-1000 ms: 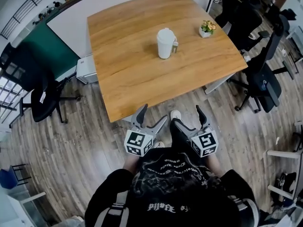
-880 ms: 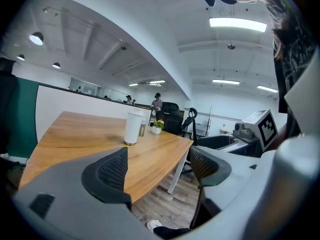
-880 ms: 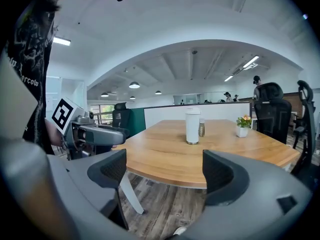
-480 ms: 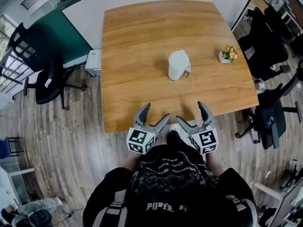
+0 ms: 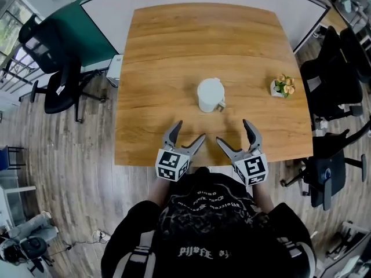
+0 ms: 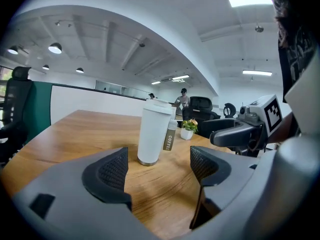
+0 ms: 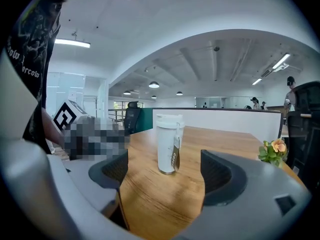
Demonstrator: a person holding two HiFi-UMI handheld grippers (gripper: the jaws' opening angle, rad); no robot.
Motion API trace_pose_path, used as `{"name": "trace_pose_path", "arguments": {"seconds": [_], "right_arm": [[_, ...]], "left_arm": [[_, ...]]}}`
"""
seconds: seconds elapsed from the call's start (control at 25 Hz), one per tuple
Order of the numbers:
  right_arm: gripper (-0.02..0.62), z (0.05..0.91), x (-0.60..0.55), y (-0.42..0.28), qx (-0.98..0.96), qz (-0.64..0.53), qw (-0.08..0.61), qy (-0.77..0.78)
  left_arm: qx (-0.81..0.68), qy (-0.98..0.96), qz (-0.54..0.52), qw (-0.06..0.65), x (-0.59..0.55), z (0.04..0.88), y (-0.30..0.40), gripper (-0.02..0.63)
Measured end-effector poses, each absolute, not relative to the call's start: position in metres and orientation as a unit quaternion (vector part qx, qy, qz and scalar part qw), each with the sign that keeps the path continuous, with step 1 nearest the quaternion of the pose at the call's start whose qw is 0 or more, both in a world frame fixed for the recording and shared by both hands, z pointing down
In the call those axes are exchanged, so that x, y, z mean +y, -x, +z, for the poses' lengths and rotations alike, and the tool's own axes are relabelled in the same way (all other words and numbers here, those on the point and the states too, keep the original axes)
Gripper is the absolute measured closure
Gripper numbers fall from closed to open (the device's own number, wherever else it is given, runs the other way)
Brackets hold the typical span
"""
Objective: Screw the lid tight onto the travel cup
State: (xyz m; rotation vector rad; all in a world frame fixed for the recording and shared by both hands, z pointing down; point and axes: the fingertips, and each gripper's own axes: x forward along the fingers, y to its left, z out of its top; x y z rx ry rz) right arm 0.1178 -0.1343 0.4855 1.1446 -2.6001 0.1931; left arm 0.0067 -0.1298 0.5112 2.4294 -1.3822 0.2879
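I have both grippers low over the near edge of the wooden table (image 5: 174, 51), side by side and just apart from each other. The left gripper (image 5: 190, 130) has its jaws spread wide, and in the left gripper view only bare tabletop lies between its ribbed pads (image 6: 112, 170). The right gripper (image 5: 233, 131) is also spread wide, with only wood grain between its jaws, so neither one grips anything.

The travel cup (image 5: 210, 95) stands upright near the middle of the table, beyond both grippers and a little left of the right one. It is well apart from every jaw. It is a tall white cup with a thin metal rim at its foot. The lid (image 6: 158, 105) sits on top of it, white like the body. I cannot tell from here whether it is screwed down or only resting there. A small brown tag (image 6: 169, 136) with upright lettering hangs against the cup's right side.

To the right of the cup, near the table's right edge, stands a small white pot of flowers (image 5: 283, 86), well apart from the cup. A dark office chair (image 5: 55, 68) stands on the plank floor to the left of the table, and more dark chairs (image 5: 330, 68) stand to the right. A white partition (image 5: 110, 7) runs along the far side of the table.
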Motion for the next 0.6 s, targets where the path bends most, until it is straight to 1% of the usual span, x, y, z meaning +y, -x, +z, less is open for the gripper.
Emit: {"name": "trace_pose_path", "arguments": {"seconds": [0.4,0.6], "right_arm": [[0.152,0.489,-0.163,-0.128,-0.908,0.086,0.144,-0.385],[0.178,0.485,-0.171,-0.133,-0.903,0.082,0.147,-0.395]], "left_arm": [[-0.466,-0.858,0.124,0.176,-0.199,0.524,-0.018,0.201],[-0.436,-0.870,0.149,0.177,-0.223,0.540,-0.025,0.201]]}}
